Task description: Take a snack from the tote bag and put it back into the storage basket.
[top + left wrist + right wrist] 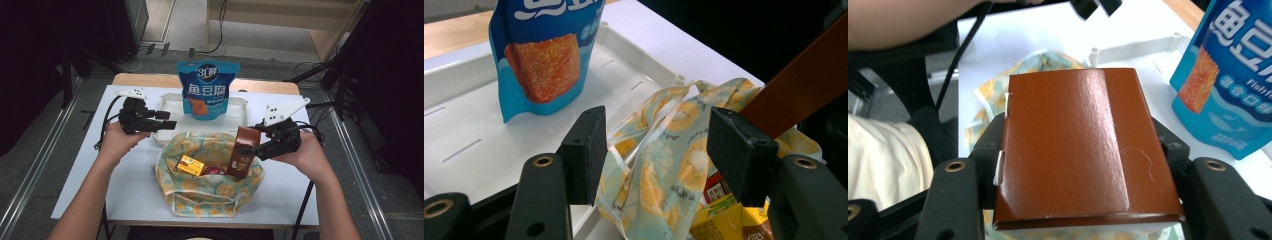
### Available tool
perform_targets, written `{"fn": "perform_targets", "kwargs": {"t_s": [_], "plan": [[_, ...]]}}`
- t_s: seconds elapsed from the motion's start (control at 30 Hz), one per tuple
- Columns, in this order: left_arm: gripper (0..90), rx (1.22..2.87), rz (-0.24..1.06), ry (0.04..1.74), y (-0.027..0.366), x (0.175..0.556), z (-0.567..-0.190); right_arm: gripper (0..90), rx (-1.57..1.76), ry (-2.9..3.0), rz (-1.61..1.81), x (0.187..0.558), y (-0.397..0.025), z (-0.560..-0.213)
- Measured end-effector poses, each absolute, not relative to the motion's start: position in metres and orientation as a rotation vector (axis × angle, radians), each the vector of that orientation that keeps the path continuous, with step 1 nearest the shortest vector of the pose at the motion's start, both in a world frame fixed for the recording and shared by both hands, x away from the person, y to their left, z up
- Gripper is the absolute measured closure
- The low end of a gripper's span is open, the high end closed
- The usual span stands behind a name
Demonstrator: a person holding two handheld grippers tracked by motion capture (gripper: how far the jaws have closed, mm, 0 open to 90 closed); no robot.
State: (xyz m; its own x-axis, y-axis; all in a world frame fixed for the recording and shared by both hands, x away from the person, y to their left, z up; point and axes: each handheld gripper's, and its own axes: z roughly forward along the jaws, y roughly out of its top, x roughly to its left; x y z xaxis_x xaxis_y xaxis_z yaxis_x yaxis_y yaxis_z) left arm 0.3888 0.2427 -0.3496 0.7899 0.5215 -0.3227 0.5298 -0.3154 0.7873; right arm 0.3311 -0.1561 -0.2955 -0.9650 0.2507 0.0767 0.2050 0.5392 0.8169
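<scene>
Brown carton (244,152) clamped in right gripper (248,148) above patterned bag (207,192); left gripper (170,123) parted, jaws unloaded, near tray (167,102)

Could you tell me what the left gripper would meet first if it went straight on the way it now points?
Most likely the lemon-print cloth bag: its rim lies between the left gripper's open jaws, though depth is unclear.

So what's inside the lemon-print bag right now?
Inside the lemon-print bag lie a yellow carton and a red-topped item. The brown carton, held in the right gripper, has its lower end in the opening. Anything beneath these is covered by them and the cloth.
</scene>
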Motion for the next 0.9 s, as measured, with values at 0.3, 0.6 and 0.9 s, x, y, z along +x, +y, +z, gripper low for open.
{"fn": "perform_targets", "kwargs": {"t_s": [0.3,0.6,0.9], "plan": [[41.4,1.968,-0.016,0.789,0.245,0.388,-0.35,42.6,0.426,2.702,1.433,0.341,-0.157,-0.272],[41.1,1.967,-0.017,0.792,0.245,0.389,-0.35,42.7,0.426,2.662,1.417,0.345,-0.159,-0.244],[41.0,1.96,-0.02,0.792,0.246,0.389,-0.35,42.8,0.435,2.628,1.4,0.361,-0.16,-0.226]]}}
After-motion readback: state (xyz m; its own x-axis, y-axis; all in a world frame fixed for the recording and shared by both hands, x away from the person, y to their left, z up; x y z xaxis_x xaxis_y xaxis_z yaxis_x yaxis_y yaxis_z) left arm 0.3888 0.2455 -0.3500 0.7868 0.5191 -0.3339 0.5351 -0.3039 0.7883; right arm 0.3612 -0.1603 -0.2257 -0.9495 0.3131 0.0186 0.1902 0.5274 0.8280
